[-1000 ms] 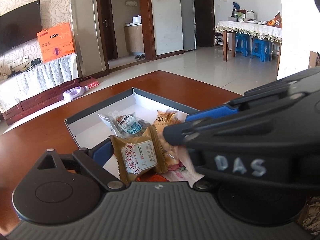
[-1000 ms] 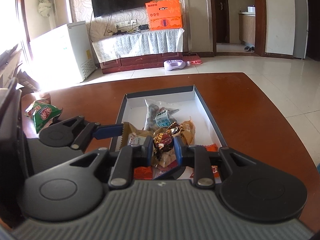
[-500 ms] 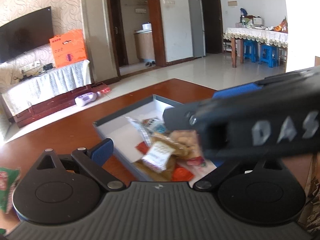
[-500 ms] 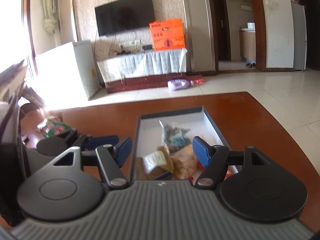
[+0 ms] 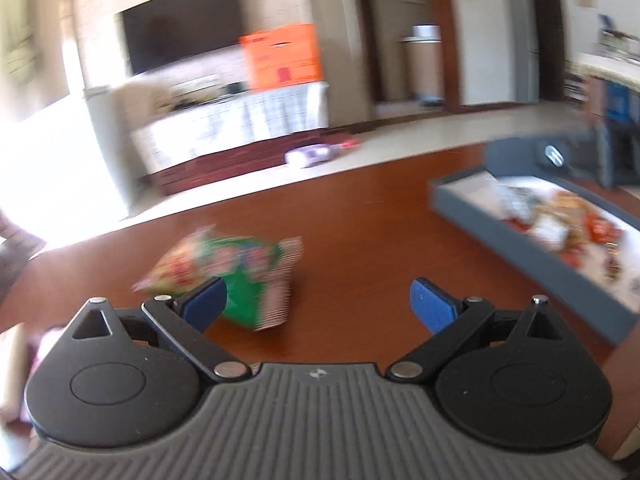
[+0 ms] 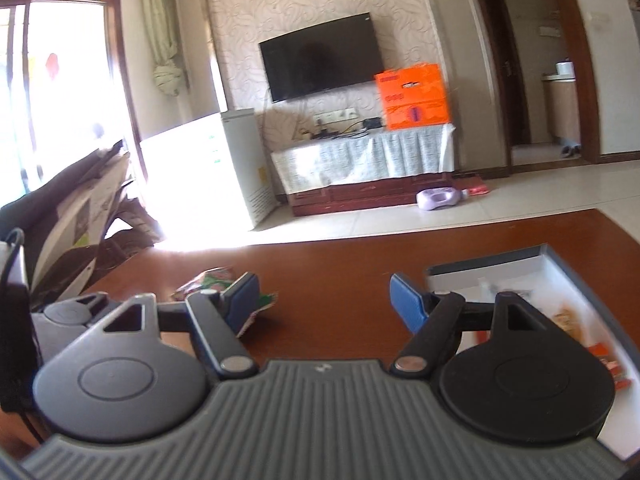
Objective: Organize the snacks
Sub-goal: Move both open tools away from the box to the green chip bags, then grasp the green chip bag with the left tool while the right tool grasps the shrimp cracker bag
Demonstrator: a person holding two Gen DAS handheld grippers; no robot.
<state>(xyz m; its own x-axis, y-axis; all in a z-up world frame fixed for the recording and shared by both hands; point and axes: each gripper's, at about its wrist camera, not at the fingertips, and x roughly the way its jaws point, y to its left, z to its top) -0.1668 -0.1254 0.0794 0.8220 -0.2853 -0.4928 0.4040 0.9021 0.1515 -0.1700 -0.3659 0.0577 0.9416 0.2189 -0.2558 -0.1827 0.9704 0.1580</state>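
Snack bag (image 5: 224, 276) lies left of box (image 5: 520, 248).

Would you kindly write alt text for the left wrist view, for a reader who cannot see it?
The open left gripper hangs over a brown table, with a green snack bag lying just beyond its left finger. To the right sits a grey box holding several wrapped snacks; the picture is motion-blurred.

Blurred view: the left gripper (image 5: 318, 306), fingers (image 5: 434, 308) spread wide and empty, over a reddish tabletop (image 5: 360, 216). A green snack bag (image 5: 236, 268) lies lower left; a grey box (image 5: 532, 256), seemingly holding wrapped snacks, sits right.
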